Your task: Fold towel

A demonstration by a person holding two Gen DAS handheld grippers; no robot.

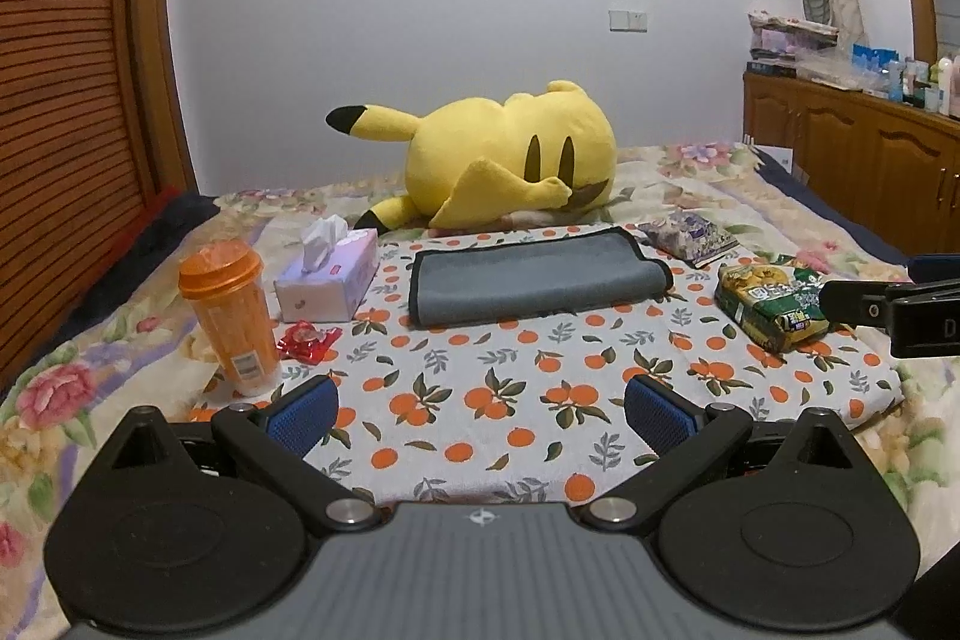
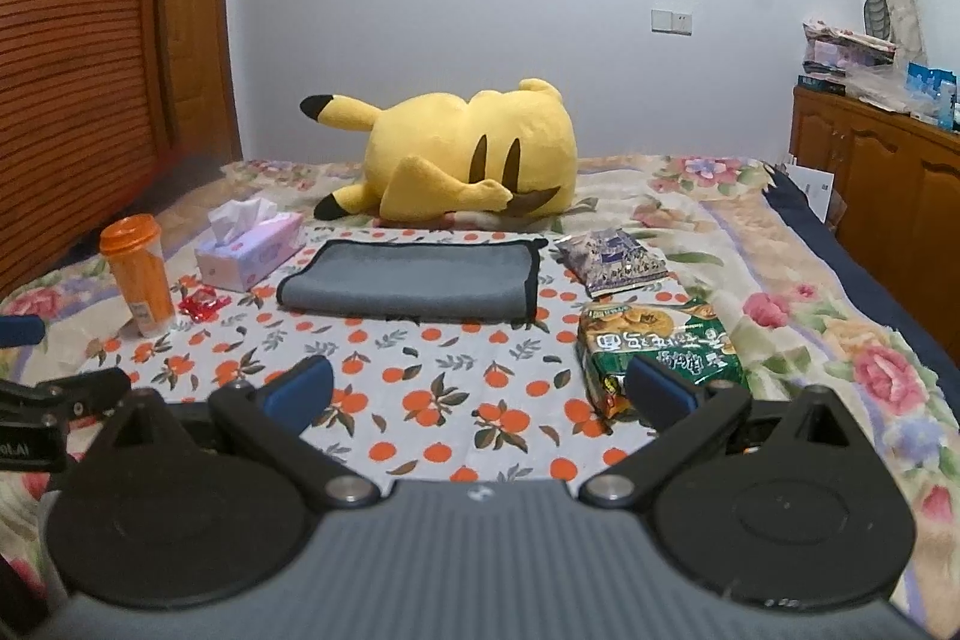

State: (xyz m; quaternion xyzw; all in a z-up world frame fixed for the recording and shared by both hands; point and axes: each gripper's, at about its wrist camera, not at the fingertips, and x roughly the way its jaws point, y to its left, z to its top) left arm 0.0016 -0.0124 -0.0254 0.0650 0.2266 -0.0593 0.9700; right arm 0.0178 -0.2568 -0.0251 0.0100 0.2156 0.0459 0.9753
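A grey towel [image 1: 531, 283] with black trim lies folded in half on the orange-print cloth [image 1: 498, 400], its fold toward me. The right wrist view shows the same towel [image 2: 411, 280] ahead and slightly left. My left gripper [image 1: 480, 415] hovers open over the cloth, well short of the towel, with nothing between its blue pads. My right gripper [image 2: 480, 388] is open too, near the cloth's front right, its right finger over a green snack bag [image 2: 654, 346]. Part of the right gripper's body [image 1: 900, 310] shows at the left wrist view's right edge.
An orange bottle [image 1: 231, 316], a tissue box [image 1: 330, 280] and a red wrapper [image 1: 309, 338] stand left of the towel. A purple packet [image 1: 687, 232] and the green snack bag [image 1: 774, 301] lie to its right. A yellow plush toy [image 1: 510, 154] lies behind it. Wooden cabinets [image 1: 852, 148] line the right wall.
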